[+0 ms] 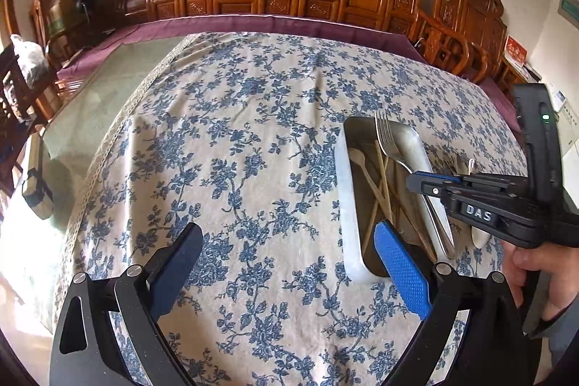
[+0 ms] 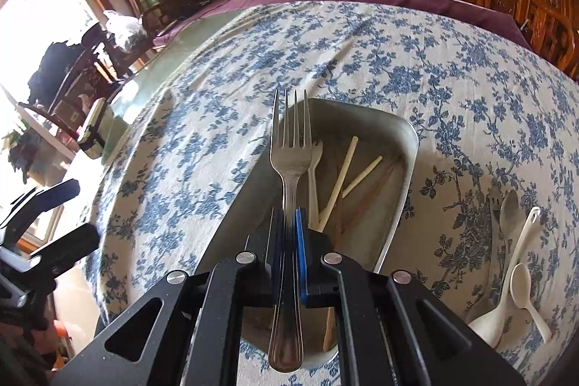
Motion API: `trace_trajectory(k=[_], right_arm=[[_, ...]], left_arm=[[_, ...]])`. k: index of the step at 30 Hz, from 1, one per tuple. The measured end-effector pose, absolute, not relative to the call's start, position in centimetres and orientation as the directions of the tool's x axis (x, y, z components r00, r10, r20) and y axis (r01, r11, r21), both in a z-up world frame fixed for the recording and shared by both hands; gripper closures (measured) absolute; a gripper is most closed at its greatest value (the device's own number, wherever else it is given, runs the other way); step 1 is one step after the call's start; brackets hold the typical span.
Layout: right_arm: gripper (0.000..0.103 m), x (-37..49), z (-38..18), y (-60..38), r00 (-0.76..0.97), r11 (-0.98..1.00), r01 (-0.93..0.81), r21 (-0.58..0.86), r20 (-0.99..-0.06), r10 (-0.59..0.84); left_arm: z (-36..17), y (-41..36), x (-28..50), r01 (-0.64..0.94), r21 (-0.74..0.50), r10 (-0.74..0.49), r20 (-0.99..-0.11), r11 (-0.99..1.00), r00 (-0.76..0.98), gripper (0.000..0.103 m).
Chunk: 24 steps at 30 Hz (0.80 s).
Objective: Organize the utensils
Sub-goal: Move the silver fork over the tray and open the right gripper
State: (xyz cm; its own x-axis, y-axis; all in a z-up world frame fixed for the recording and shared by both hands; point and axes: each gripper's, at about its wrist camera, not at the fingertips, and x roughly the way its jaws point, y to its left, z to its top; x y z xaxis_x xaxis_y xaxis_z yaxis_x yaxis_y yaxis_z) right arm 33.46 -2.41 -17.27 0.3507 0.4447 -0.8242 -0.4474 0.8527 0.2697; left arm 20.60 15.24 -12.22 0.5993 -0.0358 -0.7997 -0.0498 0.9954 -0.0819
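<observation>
Above the metal tray (image 2: 405,147) on the counter, the right gripper (image 2: 289,241) has its jaws clamped on a fork (image 2: 291,154); the left gripper (image 1: 289,263) hovers beside it, jaws wide apart, empty.

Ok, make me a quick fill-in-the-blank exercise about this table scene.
1. The right hand-held gripper is shut on a metal ____.
2. The left hand-held gripper is ____, holding nothing.
3. The chopsticks lie inside the ____.
4. The spoons lie on the ____, beside the tray.

Missing words: fork; open; tray; tablecloth
</observation>
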Motion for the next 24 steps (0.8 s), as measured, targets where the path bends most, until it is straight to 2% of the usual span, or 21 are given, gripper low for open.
trace_trajectory(k=[9, 14, 24], right_arm=[[0.094, 35.2, -20.6, -1.2, 0.326, 0.891, -0.380, 0.248, -0.866, 0.380], [0.094, 35.3, -21.3, -0.8, 0.279, 0.877, -0.341, 0.339, -0.854, 0.438], [0.092, 34.7, -20.8, 0.0, 0.262, 0.851, -0.384, 0.359, -0.841, 0.473]], left_arm=[[-12.7, 16.1, 20.3, -0.062, -0.075, -0.024, -0.806, 0.995, 0.592, 0.011], [-12.9, 16.5, 20.1, -0.068, -0.073, -0.019, -0.808, 0.995, 0.589, 0.011], [-12.7, 16.0, 20.1, -0.063, -0.063, -0.014, -0.809, 0.996, 0.588, 0.011]])
